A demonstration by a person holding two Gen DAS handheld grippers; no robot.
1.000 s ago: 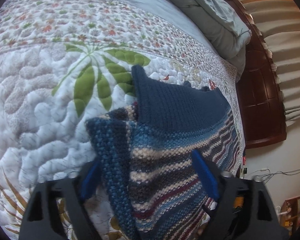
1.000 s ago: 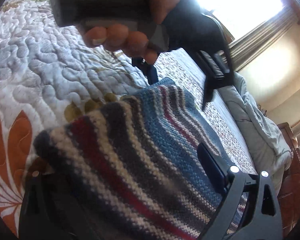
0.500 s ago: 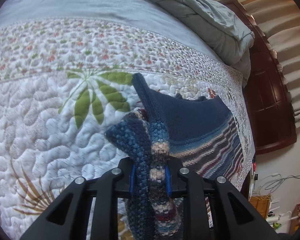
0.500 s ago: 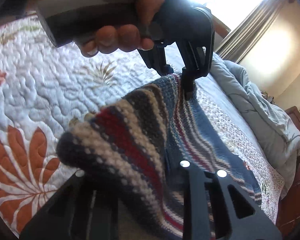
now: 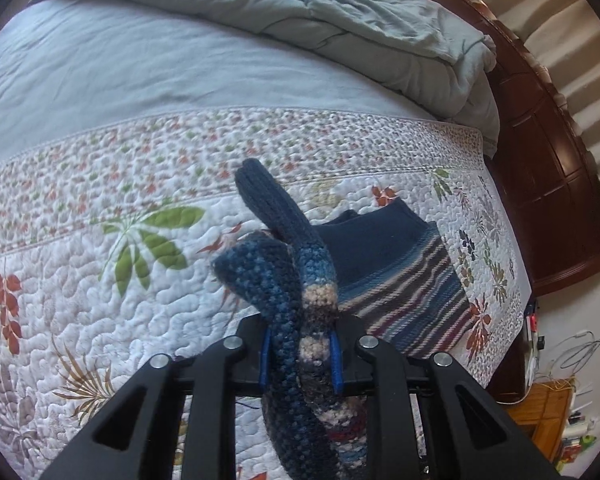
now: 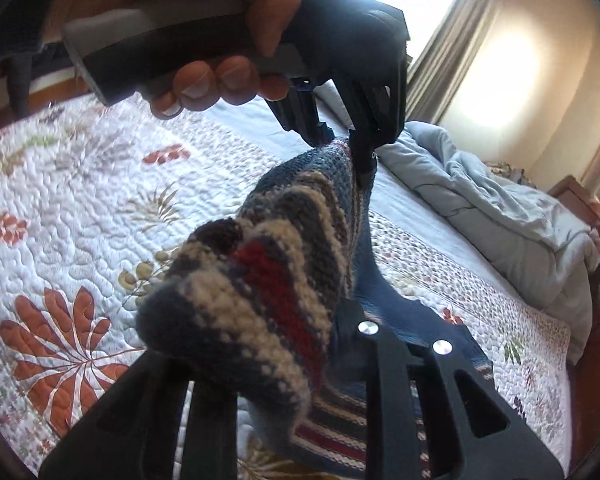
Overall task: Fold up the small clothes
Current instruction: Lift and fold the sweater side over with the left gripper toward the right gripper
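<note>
A small knitted sweater (image 5: 400,276), navy with blue, cream and red stripes, lies partly on the quilted bedspread (image 5: 100,300). My left gripper (image 5: 300,360) is shut on one bunched corner of its striped hem, and its blue pads (image 5: 265,360) press the knit from both sides. In the right wrist view my right gripper (image 6: 284,348) is shut on the other corner of the sweater (image 6: 268,280), whose bulging knit hides the fingertips. A hand (image 6: 228,80) holds the left gripper (image 6: 356,152) above, and the hem hangs raised between the two grippers.
A crumpled grey-blue duvet (image 5: 340,20) lies at the far end of the bed. A dark wooden bed frame (image 5: 548,168) runs along the right side. Beyond it stand a small wooden cabinet with cables (image 5: 548,408) and curtains (image 6: 440,60).
Both grippers' jaws went from wide open around the hem to shut on it. Both then rose, lifting the hem off the quilt, so more of the bed shows.
</note>
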